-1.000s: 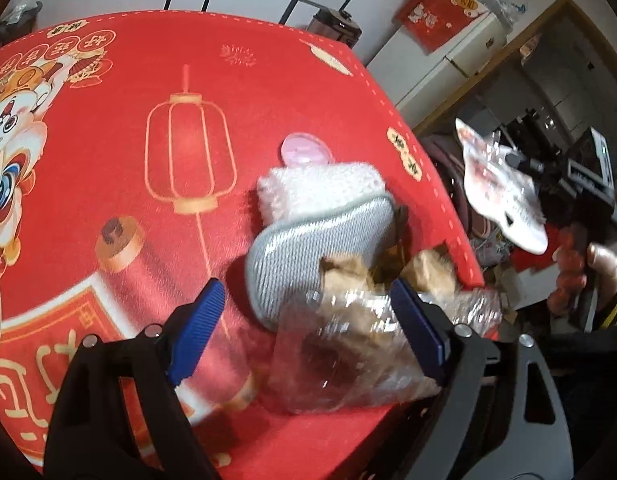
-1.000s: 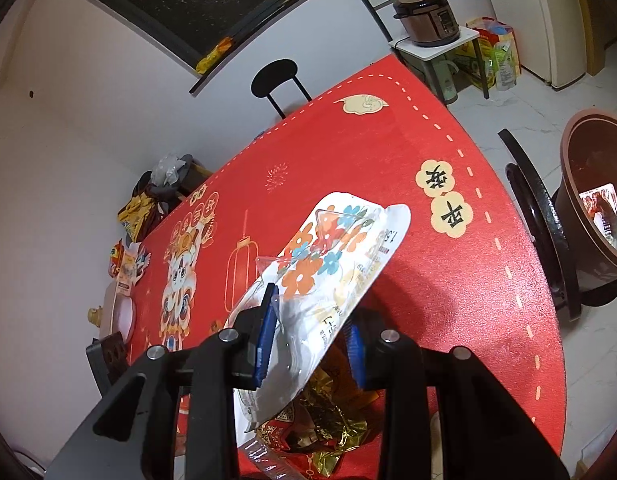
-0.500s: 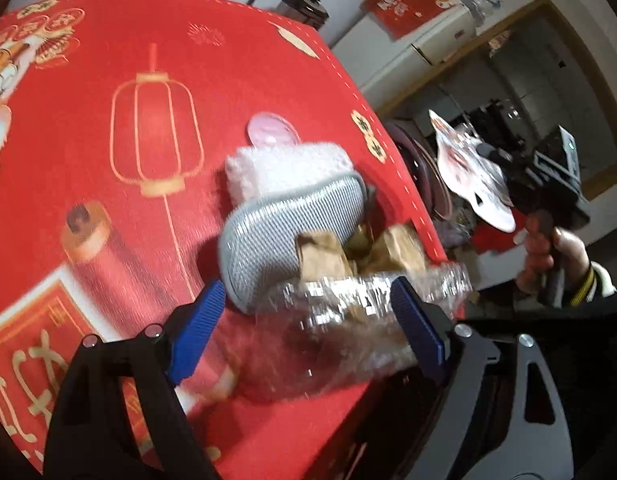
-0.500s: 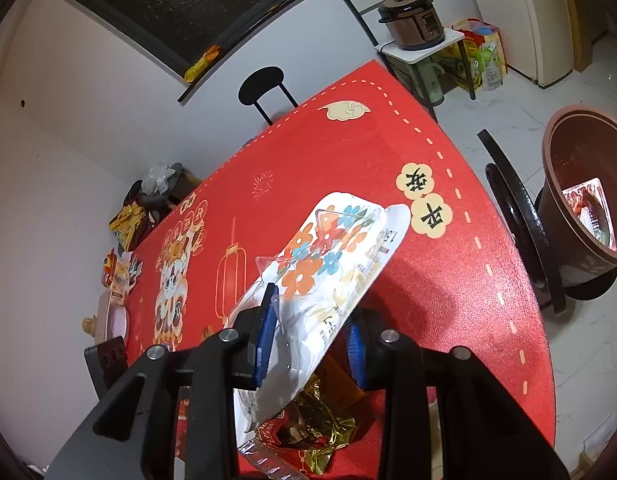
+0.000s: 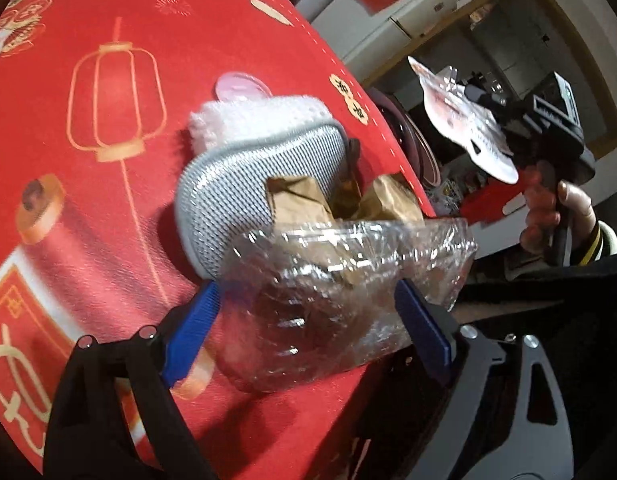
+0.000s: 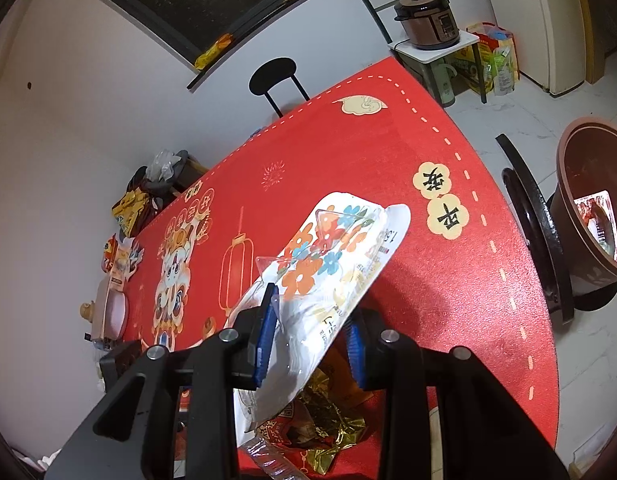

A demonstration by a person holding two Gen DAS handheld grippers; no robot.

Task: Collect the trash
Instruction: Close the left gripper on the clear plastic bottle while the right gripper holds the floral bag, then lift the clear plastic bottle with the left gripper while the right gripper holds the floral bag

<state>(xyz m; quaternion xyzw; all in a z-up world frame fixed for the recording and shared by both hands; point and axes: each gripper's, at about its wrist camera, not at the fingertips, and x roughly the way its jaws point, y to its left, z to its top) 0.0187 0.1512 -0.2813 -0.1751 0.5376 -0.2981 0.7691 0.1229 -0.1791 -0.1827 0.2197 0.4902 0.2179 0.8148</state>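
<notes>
My left gripper (image 5: pixel 308 320) is open, its blue fingers on either side of a crumpled clear plastic container (image 5: pixel 340 292) at the near edge of the red table (image 5: pixel 108 200). Brown paper scraps (image 5: pixel 300 200) and a grey mesh sponge (image 5: pixel 248 184) lie just beyond it. My right gripper (image 6: pixel 310 332) is shut on a white floral plastic wrapper (image 6: pixel 328 264), held above the table; it also shows in the left wrist view (image 5: pixel 464 120). Gold and red foil wrappers (image 6: pixel 320 420) lie under it. A brown trash bin (image 6: pixel 592 208) stands on the floor to the right.
A white knitted cloth (image 5: pixel 248 120) and a pink lid (image 5: pixel 238 86) lie behind the sponge. A dark chair (image 6: pixel 532 224) stands between table and bin. Packets and a pink dish (image 6: pixel 116 304) sit at the table's far left end.
My left gripper has moved in around the clear plastic container, which now sits deeper between the fingers. My right gripper has held the floral wrapper and risen slightly.
</notes>
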